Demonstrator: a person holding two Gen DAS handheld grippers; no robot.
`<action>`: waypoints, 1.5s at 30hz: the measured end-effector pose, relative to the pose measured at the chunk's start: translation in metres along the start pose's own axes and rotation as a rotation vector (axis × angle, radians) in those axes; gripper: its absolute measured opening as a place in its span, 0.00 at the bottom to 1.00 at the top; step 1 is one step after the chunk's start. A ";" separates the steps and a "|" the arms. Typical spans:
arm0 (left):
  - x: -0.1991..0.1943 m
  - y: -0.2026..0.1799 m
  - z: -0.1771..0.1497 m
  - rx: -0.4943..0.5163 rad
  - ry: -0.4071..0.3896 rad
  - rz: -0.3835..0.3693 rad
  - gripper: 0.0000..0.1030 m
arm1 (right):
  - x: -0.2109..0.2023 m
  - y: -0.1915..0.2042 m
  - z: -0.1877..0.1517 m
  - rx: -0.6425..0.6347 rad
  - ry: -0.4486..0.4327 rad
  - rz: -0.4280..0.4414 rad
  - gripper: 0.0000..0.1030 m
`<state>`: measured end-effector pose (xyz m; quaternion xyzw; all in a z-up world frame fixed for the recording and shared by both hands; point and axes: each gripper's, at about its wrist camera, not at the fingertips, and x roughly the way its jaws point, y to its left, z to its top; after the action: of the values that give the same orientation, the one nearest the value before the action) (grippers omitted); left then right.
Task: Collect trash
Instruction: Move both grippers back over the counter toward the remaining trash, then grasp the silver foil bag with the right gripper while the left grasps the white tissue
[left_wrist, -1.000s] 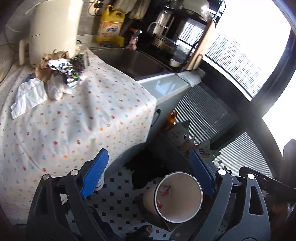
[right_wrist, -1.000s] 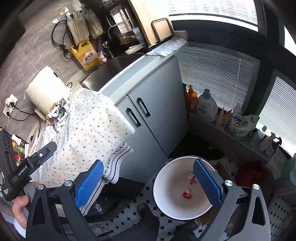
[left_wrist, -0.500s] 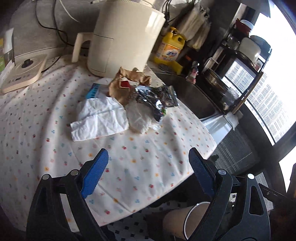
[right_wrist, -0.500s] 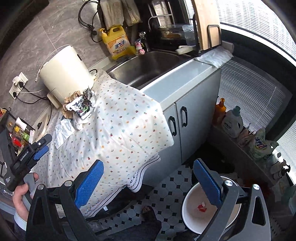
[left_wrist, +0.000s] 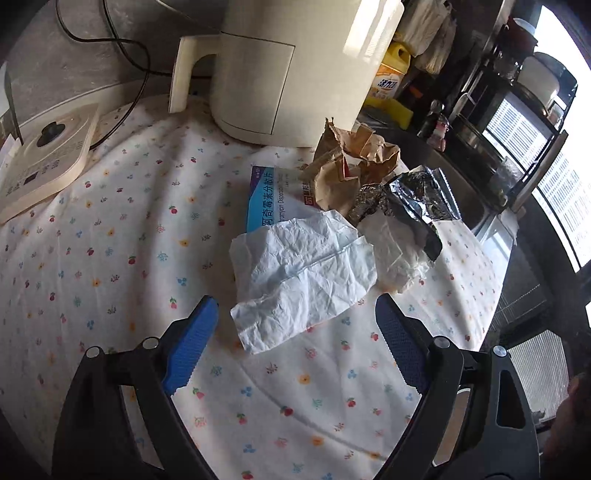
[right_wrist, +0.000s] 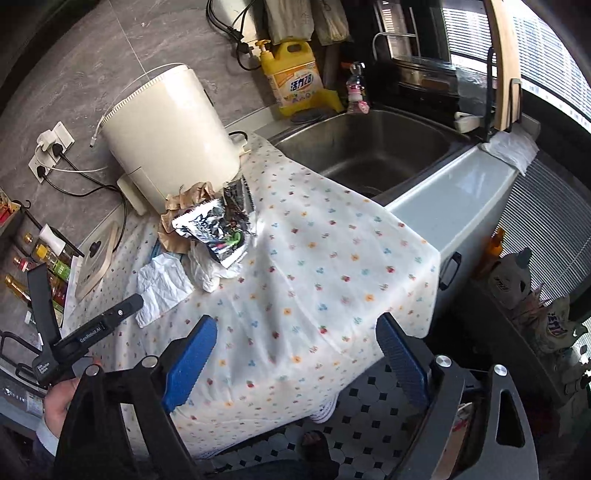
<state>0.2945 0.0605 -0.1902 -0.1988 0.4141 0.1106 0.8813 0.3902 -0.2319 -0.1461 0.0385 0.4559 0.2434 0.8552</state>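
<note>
A pile of trash lies on the flowered tablecloth: a crumpled white tissue, a clear plastic wrap, a silver foil wrapper, a brown paper bag and a blue-and-white medicine box. My left gripper hovers just short of the tissue, jaws wide and closing a little, with only the tissue's near edge between the tips. My right gripper hangs over the table's near corner, jaws closing with nothing between them, well short of the foil wrapper and tissue.
A cream appliance stands right behind the pile. A flat cream device lies at the left. The sink and a yellow detergent bottle are to the right. The tiled floor lies below the table edge.
Both views swung from the white bin on the floor up to the table. The left gripper came close over the tissue. The bin has left both views.
</note>
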 end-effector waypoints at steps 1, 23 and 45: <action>0.005 0.002 0.001 0.011 0.015 -0.002 0.79 | 0.006 0.007 0.003 -0.003 0.003 0.009 0.78; -0.039 0.082 0.000 -0.049 -0.050 0.026 0.09 | 0.127 0.120 0.056 -0.322 0.081 -0.073 0.58; -0.063 0.014 -0.018 -0.029 -0.119 -0.017 0.09 | 0.016 0.066 0.037 -0.259 0.030 0.059 0.01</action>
<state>0.2369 0.0627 -0.1554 -0.2081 0.3578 0.1204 0.9023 0.4023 -0.1612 -0.1183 -0.0626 0.4319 0.3259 0.8386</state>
